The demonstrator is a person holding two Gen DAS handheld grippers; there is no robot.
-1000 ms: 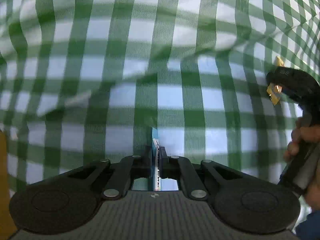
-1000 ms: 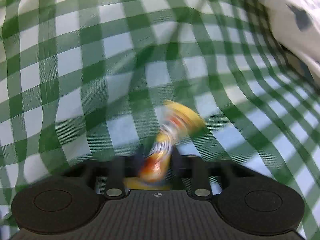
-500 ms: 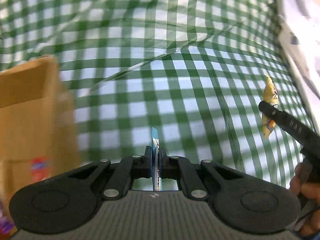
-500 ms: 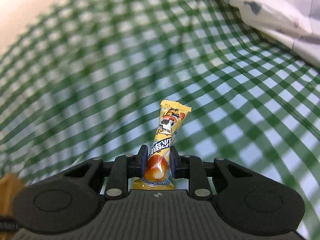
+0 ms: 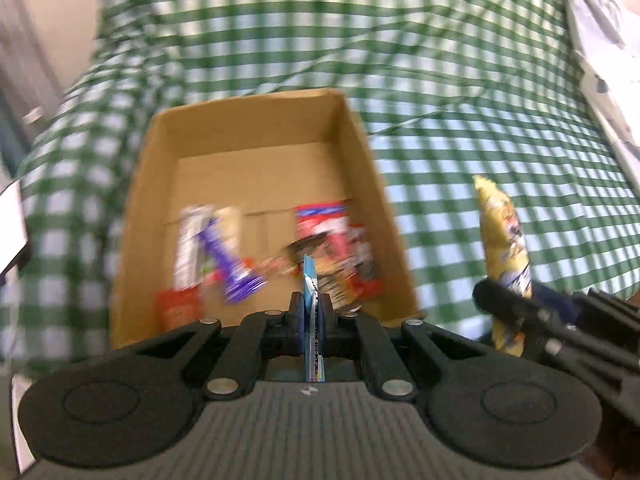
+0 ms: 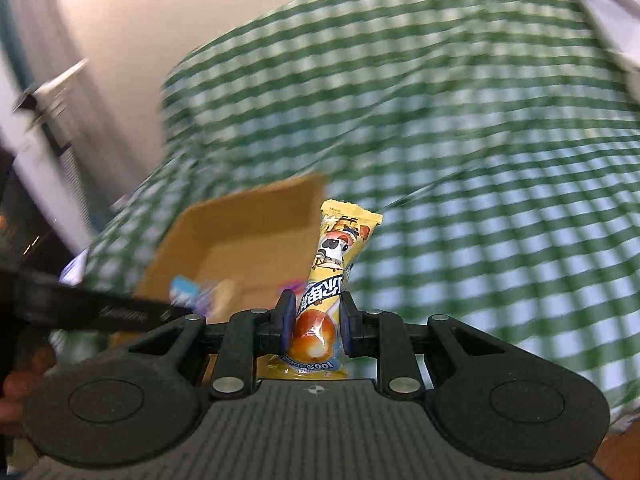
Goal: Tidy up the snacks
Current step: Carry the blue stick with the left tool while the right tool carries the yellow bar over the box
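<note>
Two snacks held, one in each tool.

Left gripper point(image 5: 310, 312): squeezed tight on a thin blue packet point(image 5: 310, 304). Packet stands on edge, pinched flat between the two fingers, sticking out a little past the tips. Looks very light and flat, like a small sachet. Bends easily, so best held near the middle, as now. Slippery shiny wrap, so a firm pinch needed, but not a crushing one.

Right gripper point(image 6: 316, 322): squeezed tight on a yellow stick snack point(image 6: 338, 264). Held low down near its bottom end, most of it poking up and forward past the fingers, leaning a bit to the right. Light too. Puffy wrapper, soft inside maybe, so could squash or wobble. Top-heavy hold, so could swing when moved fast.

Cardboard box point(image 5: 360, 152) sits just ahead of the left tool and below it, open on top. More snacks already lying in the bottom, blurry: a purple packet point(image 5: 232, 272) and a red packet point(image 5: 332, 228), among others. From the right tool, box lies ahead and to the left.

Green checked cloth point(image 5: 460, 60) under everything.

Probably next: both snacks over the box, then let go. Short drop fine, nothing here looks breakable.
</note>
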